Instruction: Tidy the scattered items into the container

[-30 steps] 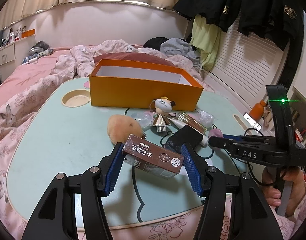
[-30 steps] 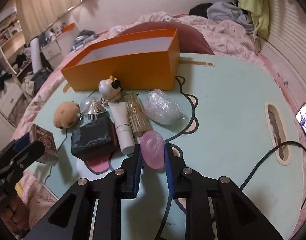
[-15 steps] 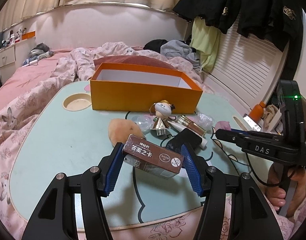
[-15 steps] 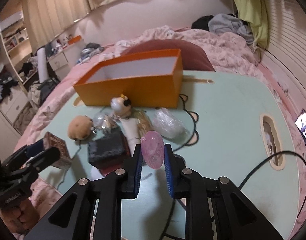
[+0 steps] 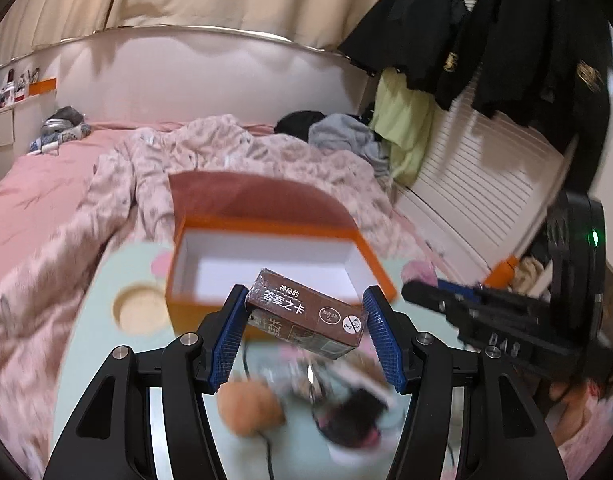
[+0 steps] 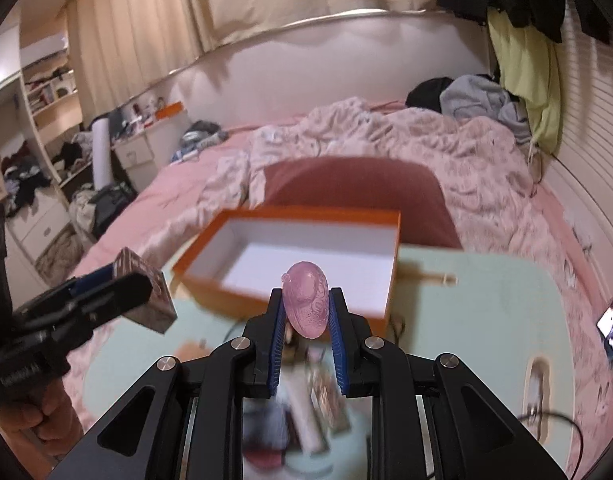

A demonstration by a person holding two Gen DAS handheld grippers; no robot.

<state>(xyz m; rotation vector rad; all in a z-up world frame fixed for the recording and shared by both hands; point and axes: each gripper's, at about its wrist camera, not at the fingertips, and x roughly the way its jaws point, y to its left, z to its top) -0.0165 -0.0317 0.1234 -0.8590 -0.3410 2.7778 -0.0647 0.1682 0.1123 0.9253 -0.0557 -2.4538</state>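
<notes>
Left wrist: brown card box [image 5: 306, 312] between fingers [image 5: 227, 334].

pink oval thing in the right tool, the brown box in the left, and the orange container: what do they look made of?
Pink oval piece: translucent with embossed swirls, glossy; looks like soap, resin or soft plastic, can't tell which.
Brown box: printed cardboard with a shiny film wrap, judging by its sharp edges and glare.
Orange container: rigid paperboard, matte orange outside, plain white inside.

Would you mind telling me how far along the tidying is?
Nothing is stowed: the orange cardboard box looks empty. In hand: left claw grips a brown card pack; right claw grips a pink translucent oval. The table's blurred clutter remains.
</notes>
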